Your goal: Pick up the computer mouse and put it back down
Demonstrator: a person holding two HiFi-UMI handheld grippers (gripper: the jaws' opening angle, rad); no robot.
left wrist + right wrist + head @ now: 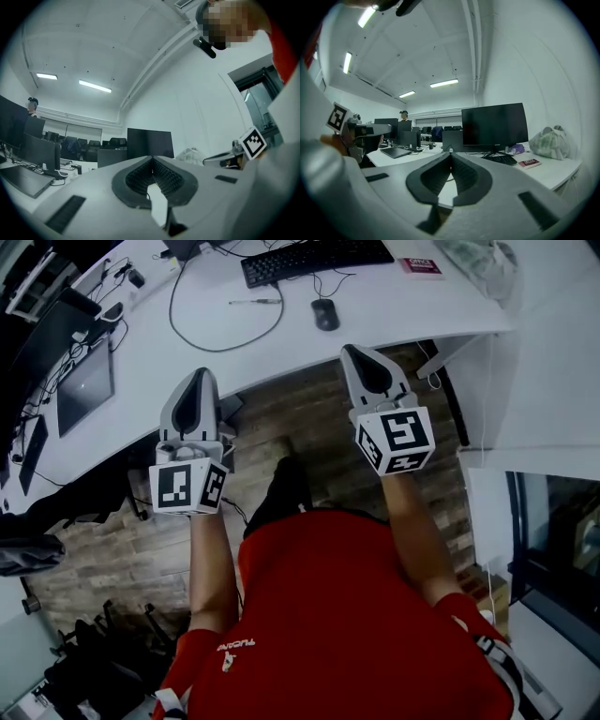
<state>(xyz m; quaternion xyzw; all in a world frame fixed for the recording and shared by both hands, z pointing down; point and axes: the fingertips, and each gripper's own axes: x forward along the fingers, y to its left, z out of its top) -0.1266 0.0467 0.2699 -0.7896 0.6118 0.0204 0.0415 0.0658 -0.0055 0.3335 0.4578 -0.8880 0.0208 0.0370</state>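
Note:
A dark computer mouse (325, 313) lies on the white desk (394, 310), just below the black keyboard (314, 259), with its cable running up past it. My right gripper (355, 350) hangs at the desk's near edge, a little below and right of the mouse, jaws shut and empty. My left gripper (203, 374) sits farther left over the desk edge, also shut with nothing held. In the gripper views both point level: the left gripper (151, 158) and the right gripper (450, 153) each show closed tips. The mouse is hidden in both gripper views.
A black cable (216, 334) loops across the desk. A pen (255, 302) lies left of the mouse. A laptop (84, 385) and cables sit at the left, a red-labelled box (419, 265) and a plastic bag (483, 263) at the right. A monitor (494, 125) stands behind the keyboard.

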